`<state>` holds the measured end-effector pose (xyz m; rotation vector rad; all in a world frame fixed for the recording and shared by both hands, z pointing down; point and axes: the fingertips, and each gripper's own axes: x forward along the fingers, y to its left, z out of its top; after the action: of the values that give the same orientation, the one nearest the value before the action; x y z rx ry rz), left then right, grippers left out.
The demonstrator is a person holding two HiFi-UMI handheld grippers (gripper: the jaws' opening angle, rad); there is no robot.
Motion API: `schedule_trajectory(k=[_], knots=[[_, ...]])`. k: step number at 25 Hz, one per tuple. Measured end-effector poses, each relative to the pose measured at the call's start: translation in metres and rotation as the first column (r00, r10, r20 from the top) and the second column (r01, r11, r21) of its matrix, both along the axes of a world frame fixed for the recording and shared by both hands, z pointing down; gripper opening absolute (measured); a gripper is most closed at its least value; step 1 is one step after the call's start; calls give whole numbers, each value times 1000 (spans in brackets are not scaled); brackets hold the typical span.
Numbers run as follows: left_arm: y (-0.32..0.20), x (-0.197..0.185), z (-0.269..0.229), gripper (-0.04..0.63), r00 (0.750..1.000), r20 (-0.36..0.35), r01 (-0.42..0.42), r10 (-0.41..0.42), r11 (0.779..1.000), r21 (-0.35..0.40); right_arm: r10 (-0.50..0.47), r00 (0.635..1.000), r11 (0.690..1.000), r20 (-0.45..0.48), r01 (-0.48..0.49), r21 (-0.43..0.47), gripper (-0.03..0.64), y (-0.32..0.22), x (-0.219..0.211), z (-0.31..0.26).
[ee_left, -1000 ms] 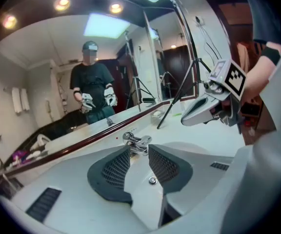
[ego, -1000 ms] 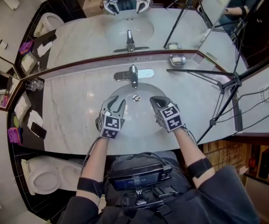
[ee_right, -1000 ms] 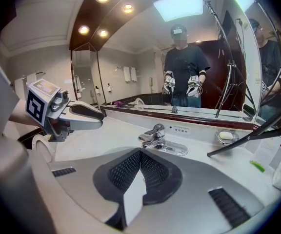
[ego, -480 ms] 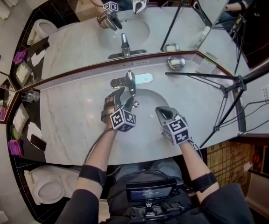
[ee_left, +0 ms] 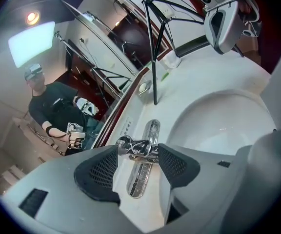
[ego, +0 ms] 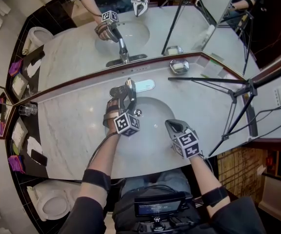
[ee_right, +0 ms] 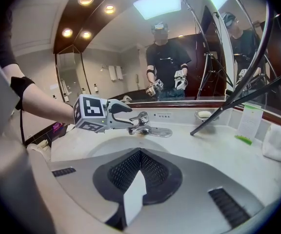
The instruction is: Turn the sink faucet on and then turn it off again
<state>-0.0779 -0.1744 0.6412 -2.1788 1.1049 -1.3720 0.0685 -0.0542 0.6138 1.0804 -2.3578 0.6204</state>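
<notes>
The chrome faucet stands behind the white basin on the marble counter. My left gripper reaches over the basin to it, and its jaws stand open on either side of the faucet's top. In the left gripper view the chrome lever lies between the two dark pads with a gap on each side. No water is seen running. My right gripper hovers over the basin's right rim, jaws shut and empty, and in its own view the pads meet in front of the faucet.
A soap dish sits at the back right by the mirror. A black tripod stands on the right, one leg across the counter. A glass and a phone lie at the left end. A toilet is below left.
My left gripper went forward from the basin's near side to the faucet, rolled, and its jaws opened around the lever. The right gripper drifted slightly right and towards the front rim, still shut.
</notes>
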Motion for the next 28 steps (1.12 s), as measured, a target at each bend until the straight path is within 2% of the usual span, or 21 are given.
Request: schedule_trajectory(k=[9,13,21,28], knots=[[-20,3,8,202,1000,-2,-1,1,1000,27,29,1000,999,2,-29,-18,18,1,10,13],[-23,9,4,113,999,-31,16,-14,999,51,34,999,999,-2,-34,-28,18,1,15,18],[-25,8,2,110,998,-58,15,-13,999,30,37,999,999,2,-37,-33,18,1,15,20],[-32,7,-6,110,990,-134,42,-45,999,-24,31,999,999,8,-31,-34,18,2,9,21]])
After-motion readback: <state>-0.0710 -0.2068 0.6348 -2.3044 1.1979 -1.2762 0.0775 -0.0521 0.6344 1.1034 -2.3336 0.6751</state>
